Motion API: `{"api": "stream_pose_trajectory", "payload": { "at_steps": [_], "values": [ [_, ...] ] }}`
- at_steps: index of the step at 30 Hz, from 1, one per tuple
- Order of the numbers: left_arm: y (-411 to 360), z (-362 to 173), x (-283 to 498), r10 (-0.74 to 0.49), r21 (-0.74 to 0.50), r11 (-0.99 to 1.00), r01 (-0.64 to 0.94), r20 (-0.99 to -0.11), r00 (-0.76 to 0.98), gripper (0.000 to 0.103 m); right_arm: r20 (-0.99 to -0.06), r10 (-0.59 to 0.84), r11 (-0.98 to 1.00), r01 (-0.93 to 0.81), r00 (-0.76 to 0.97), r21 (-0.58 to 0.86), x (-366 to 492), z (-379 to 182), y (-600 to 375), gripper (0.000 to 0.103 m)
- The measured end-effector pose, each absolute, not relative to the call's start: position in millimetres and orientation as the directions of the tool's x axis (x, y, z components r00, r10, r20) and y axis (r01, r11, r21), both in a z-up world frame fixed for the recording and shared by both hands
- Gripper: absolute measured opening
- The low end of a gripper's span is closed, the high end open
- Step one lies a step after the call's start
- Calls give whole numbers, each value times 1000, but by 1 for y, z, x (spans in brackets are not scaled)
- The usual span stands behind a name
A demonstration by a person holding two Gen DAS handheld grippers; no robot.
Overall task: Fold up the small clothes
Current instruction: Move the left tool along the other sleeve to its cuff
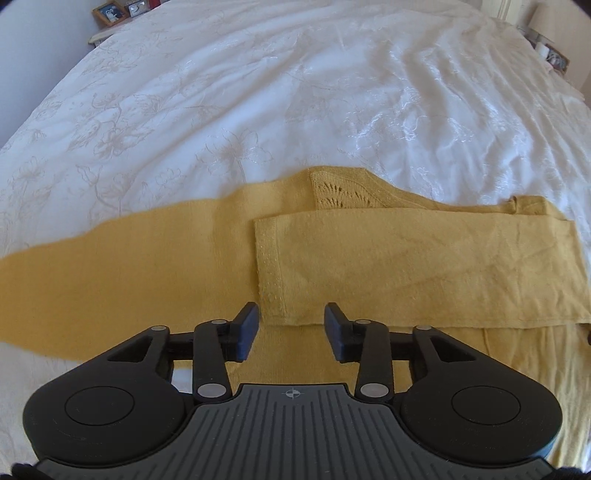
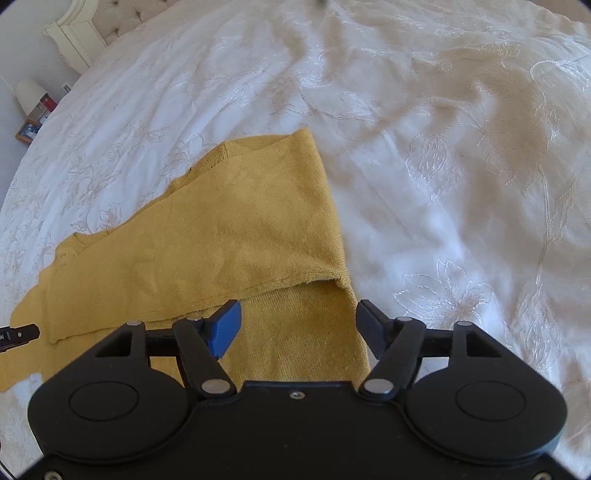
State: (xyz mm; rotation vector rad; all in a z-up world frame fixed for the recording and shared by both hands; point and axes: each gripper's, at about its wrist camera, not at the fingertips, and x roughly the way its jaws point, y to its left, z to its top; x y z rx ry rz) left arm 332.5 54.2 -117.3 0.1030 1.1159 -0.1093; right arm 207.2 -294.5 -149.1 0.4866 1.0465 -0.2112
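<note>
A mustard-yellow knitted sweater (image 1: 147,266) lies flat on the white bedspread (image 1: 258,92). One sleeve (image 1: 424,266) is folded across its body, cuff end pointing left. My left gripper (image 1: 291,332) hovers just above the near edge of that folded sleeve, open, with nothing between its pads. In the right wrist view the same sweater (image 2: 221,229) shows its folded right side, the sleeve fold (image 2: 325,277) forming an edge. My right gripper (image 2: 299,328) stands open over that corner, its pads clear of the cloth.
The embroidered white bedspread (image 2: 461,166) stretches far around the sweater. Picture frames (image 1: 110,11) stand on a bedside shelf at top left, a lamp and frames (image 1: 550,40) at top right. A cream headboard (image 2: 81,33) shows at the far corner. The left gripper's tip (image 2: 18,334) peeks in.
</note>
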Motion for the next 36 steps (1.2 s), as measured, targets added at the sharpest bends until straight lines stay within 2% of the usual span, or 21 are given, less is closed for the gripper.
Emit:
{"api": "stream_pose_trajectory", "payload": {
  "at_steps": [1,3,9,12,16,18,20,27,36],
  "values": [
    [52,-117,327,-44,20,990,143,-902,430,60,-867,60,881,381,494,278,204,-147,-293,73],
    [48,-116,315,-60,6,988,152,-903,425,74,-865,61,897,353,497,266,198,-143,-289,73],
    [30,-112,279,-82,-7,983,182,-907,412,85,-862,87,936,256,500,243,179,-131,-274,78],
    [23,-110,262,-78,-7,985,170,-908,412,95,-858,113,943,217,500,251,171,-126,-269,86],
    [19,-106,238,-67,-11,990,140,-910,409,96,-855,155,947,173,495,272,162,-120,-264,100],
    [17,-104,229,-57,-7,992,122,-909,413,98,-852,179,948,147,493,284,157,-117,-262,102],
    [16,-101,217,-44,-3,995,98,-908,417,103,-849,207,948,114,486,296,154,-115,-261,102],
    [20,-87,186,10,9,1000,-5,-899,437,103,-835,263,956,-12,484,294,145,-109,-257,102],
    [34,-74,159,63,9,993,-122,-892,447,103,-829,286,952,-43,481,304,141,-104,-261,102]
  ]
}}
